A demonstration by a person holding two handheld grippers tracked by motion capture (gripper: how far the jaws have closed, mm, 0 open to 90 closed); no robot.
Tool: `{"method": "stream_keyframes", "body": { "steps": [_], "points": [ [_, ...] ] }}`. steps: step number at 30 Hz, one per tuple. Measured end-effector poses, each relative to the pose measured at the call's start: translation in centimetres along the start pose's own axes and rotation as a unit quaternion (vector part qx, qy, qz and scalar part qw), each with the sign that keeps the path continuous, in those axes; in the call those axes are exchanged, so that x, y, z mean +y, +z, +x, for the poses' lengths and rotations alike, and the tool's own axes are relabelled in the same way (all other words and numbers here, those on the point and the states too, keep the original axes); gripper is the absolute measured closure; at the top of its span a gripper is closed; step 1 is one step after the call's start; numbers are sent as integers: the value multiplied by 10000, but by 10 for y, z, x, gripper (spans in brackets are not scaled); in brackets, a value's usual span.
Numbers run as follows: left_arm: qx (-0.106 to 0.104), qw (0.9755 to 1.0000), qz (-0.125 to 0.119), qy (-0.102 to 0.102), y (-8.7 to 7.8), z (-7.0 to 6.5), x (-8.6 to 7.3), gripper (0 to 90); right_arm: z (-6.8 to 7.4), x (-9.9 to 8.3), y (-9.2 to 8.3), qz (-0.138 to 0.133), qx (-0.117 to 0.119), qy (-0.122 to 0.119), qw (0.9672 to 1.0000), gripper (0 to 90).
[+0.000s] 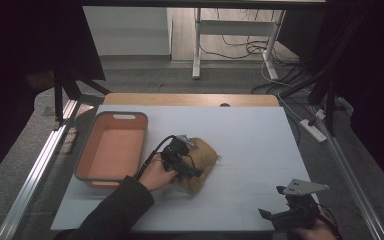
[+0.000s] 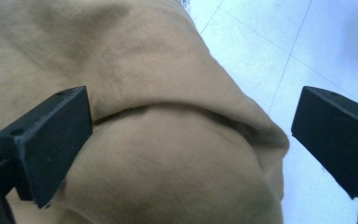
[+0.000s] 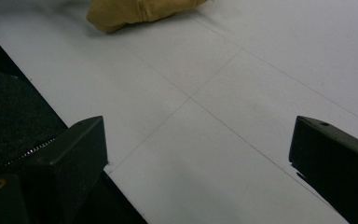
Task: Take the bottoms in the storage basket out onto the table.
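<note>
Folded tan cloth lying bunched on the white table, just to the right of the salmon-coloured bin and apart from its rim. The left tongs rest over the left part of the cloth; in the left gripper view the jaws stand wide apart, one laid against the upper fold and the other out over bare table beyond the cloth's rounded edge, so nothing is clamped yet. Judged step: positioning for a grasp on the cloth, presumably to carry it toward the bin. The next move calls for lowering the jaws astride a thick fold and closing on enough layers that the bundle lifts as one piece; a grip on the top layer alone would likely let it unfold and drag. The right tongs sit well to the right of the bin, at the near edge of the table, jaws spread apart over bare surface, with the cloth far ahead of them in the right gripper view. Bin: interior appears empty, its grey rim unobstructed
</note>
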State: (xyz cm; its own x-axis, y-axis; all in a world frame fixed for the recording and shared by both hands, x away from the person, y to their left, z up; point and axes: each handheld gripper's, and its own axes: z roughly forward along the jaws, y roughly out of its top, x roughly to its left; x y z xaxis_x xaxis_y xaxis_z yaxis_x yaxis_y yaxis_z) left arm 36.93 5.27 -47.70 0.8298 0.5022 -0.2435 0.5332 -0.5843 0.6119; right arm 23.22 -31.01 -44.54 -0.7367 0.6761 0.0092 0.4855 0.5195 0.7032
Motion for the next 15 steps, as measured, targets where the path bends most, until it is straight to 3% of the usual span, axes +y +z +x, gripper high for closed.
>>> {"method": "stream_keyframes", "body": {
  "steps": [15],
  "points": [
    [35,10000,-38,14,-7,-2,-4,0,0,0,0,-2,0,3,10000,45]
  ]
}}
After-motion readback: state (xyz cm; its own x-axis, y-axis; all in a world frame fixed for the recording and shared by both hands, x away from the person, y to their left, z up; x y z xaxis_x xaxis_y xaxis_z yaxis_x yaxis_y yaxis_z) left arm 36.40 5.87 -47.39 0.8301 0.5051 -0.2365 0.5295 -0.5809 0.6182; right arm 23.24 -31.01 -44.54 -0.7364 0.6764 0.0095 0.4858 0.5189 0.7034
